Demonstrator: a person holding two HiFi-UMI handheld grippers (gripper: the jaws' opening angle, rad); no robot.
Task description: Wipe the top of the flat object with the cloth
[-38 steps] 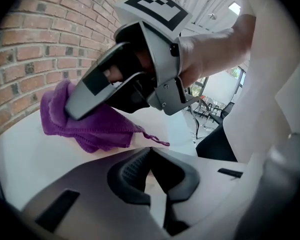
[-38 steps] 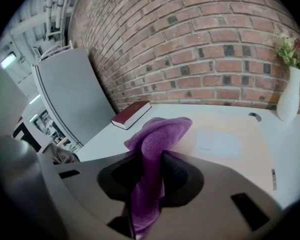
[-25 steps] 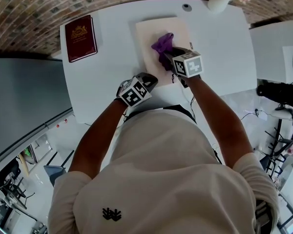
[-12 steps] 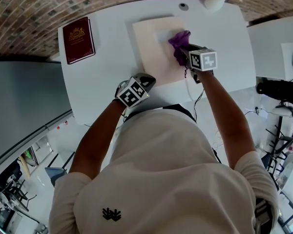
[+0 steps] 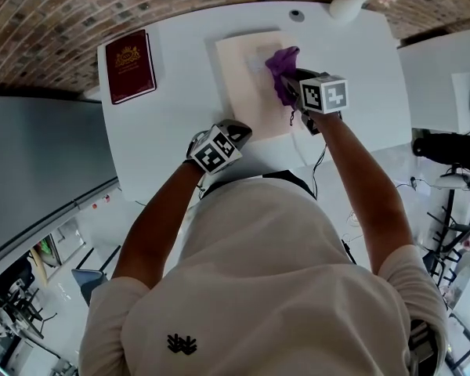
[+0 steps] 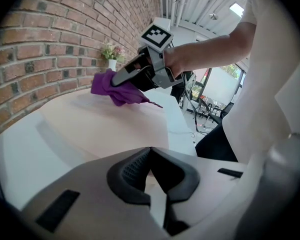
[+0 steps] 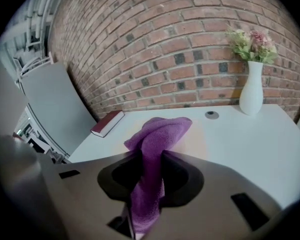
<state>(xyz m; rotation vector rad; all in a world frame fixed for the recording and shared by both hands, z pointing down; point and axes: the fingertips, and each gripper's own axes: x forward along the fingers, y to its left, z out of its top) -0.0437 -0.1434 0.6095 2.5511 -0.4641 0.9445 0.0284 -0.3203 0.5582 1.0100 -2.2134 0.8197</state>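
Observation:
A flat cream board [image 5: 247,84] lies on the white table [image 5: 164,131]. A purple cloth [image 5: 282,70] rests on the board's right part, pinched in my right gripper [image 5: 291,81]. In the right gripper view the cloth [image 7: 152,169] runs between the shut jaws and bunches ahead of them. My left gripper [image 5: 236,131] sits at the board's near left corner, its jaws shut with nothing between them [image 6: 149,170]. The left gripper view shows the board [image 6: 105,129] stretching ahead, with the cloth [image 6: 115,88] and the right gripper [image 6: 127,74] on its far part.
A dark red book [image 5: 130,63] lies at the table's far left. A white vase with flowers [image 5: 352,0] stands at the far right corner, a small round cap [image 5: 298,12] near it. A brick wall [image 7: 155,39] backs the table. A thin cable [image 5: 309,151] hangs at the near edge.
My right gripper swept the cloth rightward over the board, then eased slightly back left. The left gripper has stayed in place.

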